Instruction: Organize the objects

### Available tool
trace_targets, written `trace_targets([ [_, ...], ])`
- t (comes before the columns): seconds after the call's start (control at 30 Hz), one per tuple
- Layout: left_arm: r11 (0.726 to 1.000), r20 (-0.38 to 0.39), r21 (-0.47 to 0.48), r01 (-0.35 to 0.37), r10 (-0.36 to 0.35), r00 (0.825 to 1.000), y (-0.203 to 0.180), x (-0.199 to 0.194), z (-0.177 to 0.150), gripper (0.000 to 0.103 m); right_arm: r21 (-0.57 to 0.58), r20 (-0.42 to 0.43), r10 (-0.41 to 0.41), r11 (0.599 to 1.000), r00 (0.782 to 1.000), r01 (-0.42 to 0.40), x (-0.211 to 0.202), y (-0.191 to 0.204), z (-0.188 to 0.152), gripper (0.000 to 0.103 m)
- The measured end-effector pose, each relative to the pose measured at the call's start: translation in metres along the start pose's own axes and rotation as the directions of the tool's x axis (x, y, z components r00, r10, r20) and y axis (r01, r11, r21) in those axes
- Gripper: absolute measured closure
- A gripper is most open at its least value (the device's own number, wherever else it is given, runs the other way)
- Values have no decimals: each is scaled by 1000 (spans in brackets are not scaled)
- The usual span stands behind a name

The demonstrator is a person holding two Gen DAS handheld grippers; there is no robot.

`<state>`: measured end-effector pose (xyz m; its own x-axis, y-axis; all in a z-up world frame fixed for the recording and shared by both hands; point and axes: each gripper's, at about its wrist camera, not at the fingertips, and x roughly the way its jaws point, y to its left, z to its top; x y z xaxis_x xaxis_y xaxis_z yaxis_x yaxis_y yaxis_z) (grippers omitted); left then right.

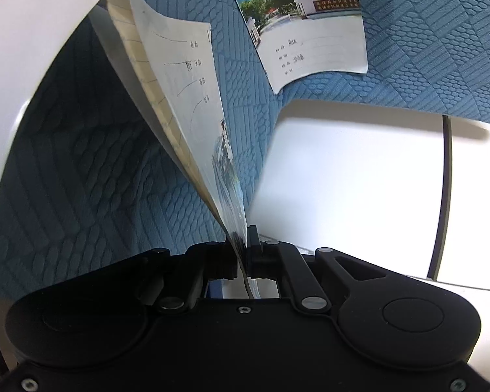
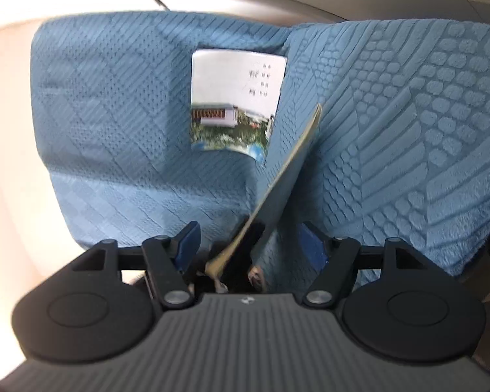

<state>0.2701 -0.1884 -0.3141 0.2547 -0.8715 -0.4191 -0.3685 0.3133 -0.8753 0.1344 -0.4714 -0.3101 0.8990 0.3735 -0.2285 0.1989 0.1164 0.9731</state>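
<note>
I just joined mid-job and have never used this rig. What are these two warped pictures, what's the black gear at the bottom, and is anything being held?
Each picture comes from a fisheye camera on a hand-held two-finger gripper, looking along its fingers. In the left view, the left gripper is shut on the edge of a thin notebook, lifting it off the blue textured cloth. A second notebook lies flat further back. In the right view, the right gripper stands open, the held notebook's edge passing between its fingers without being pinched.

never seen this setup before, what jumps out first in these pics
A thin booklet stands on edge, pinched in the shut left hand-held gripper at its lower corner, pages fanning upward. A second booklet with a photo cover lies flat on the blue quilted cloth beyond. The right hand-held gripper is open, the lifted booklet's edge between its fingers.
</note>
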Motion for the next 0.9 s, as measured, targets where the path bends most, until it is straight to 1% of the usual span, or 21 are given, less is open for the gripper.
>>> trace_targets([
  [0.1,1000,-23,8,-7,7,1000,-3,-6,-6,99,32,12,-1,999,1000,1,4,-4,8,33],
  [0.27,999,-55,38,-10,12,998,-9,-20,-15,99,9,48,-74,997,996,74,10,-5,16,34],
  [0.33,999,-70,50,-16,20,997,-12,-23,-20,99,9,67,-97,995,993,97,9,-7,17,36],
  [0.37,998,-77,58,-19,23,997,-13,-25,-21,99,11,75,-111,994,991,110,8,-8,17,42],
  [0.4,998,-82,67,-20,26,996,-14,-27,-23,99,11,83,-123,992,989,122,7,-8,18,52],
  [0.43,997,-86,78,-25,32,996,-15,-28,-25,99,9,86,-136,991,987,135,6,-9,18,59],
  [0.47,995,-88,90,-38,46,995,-16,-29,-27,99,1,85,-155,988,984,155,6,-8,17,77],
  [0.5,993,-88,103,-54,63,994,-16,-31,-28,99,-9,82,-174,984,981,175,6,-8,17,85],
  [0.53,991,-88,114,-69,79,993,-16,-32,-30,99,-25,80,-193,980,978,195,7,-6,16,87],
  [0.57,990,-85,119,-80,90,992,-15,-35,-31,99,-44,80,-204,977,976,208,7,-3,14,91],
  [0.6,989,-82,118,-84,94,992,-14,-38,-32,99,-70,86,-210,974,974,216,6,1,11,93],
  [0.77,989,-81,123,-80,91,993,-13,-53,-36,98,-215,123,-236,942,964,258,-2,33,-1,97],
  [0.9,984,-96,170,-60,77,992,-27,-64,-43,96,-269,148,-237,925,960,269,-13,55,-9,98],
])
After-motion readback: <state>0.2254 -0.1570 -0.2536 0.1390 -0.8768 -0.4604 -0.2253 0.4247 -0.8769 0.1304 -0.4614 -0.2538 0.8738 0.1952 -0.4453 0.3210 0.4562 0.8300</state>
